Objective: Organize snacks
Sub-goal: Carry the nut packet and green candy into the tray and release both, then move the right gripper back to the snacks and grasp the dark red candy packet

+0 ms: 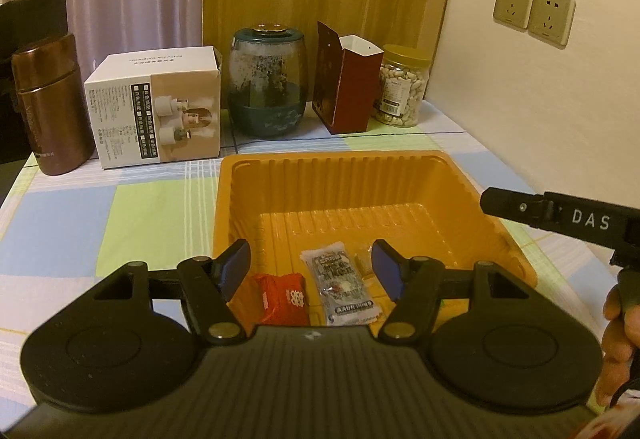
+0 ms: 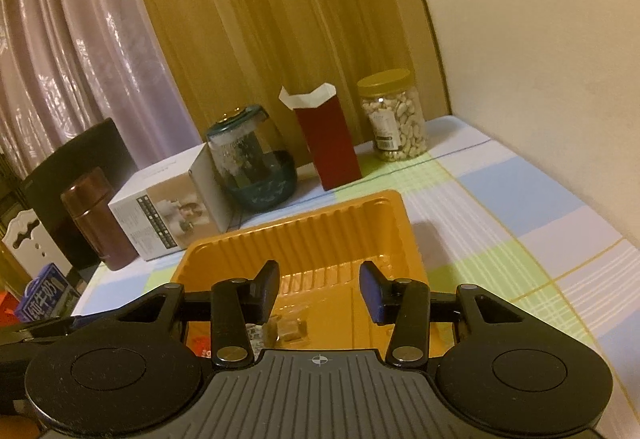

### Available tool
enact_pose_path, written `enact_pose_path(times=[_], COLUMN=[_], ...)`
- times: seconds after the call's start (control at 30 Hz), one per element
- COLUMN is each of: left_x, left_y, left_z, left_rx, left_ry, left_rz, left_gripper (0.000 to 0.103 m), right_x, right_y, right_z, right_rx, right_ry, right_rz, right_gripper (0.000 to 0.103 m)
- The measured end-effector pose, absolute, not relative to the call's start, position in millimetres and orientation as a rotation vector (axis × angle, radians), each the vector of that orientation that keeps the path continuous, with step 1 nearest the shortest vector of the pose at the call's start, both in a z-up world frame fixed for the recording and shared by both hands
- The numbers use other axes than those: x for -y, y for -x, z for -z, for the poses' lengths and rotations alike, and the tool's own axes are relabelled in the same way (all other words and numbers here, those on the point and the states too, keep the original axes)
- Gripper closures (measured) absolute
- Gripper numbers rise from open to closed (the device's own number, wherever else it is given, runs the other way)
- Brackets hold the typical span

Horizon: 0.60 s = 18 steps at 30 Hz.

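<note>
We see the left gripper point(image 1: 310, 271), black with blue rubber pads, jaws roughly half open over the near end of the tray, nothing between them. Right gripper point(image 2: 319, 291): same build, jaws parted a moderate gap, empty.

Below them sits the ribbed orange thin-plastic tray point(image 1: 440, 175), rectangular with glossy fluted walls. At its near end lie three snacks: a crinkled red-orange foil packet point(image 1: 282, 297), a flat silver printed sachet point(image 1: 340, 287) beside it, and a small clear-wrapped brown piece point(image 2: 292, 329).

The tray rests on a checked pastel cloth-covered table point(image 1: 120, 215).

Along the far edge stand a brown metallic cylindrical flask point(image 1: 50, 105), a white cardboard box point(image 1: 154, 107), a rounded teal glass jar point(image 1: 268, 83), an open dark-red carton point(image 1: 346, 87), and a clear plastic jar of pale nuts with a yellow lid point(image 1: 404, 87).
</note>
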State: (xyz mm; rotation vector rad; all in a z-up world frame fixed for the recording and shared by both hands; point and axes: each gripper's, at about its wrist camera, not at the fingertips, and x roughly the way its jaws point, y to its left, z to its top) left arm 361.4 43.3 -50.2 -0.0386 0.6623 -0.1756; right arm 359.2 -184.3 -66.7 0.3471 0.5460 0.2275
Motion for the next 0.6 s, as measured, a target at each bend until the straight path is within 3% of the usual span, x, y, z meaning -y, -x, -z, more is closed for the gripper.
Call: enact_pose_path(times=[0.6], left_x=[-47], left_y=[-272], left_z=[45], left_rx=[-0.663], left_ry=[0.064], left_rz=[0.176], left_gripper=[0.039], right_x=[190], right_y=[-274], right_z=[57], right_rx=[-0.546], right_ry=[-0.326], right_rz=[-0.199], right_gripper=[0.058])
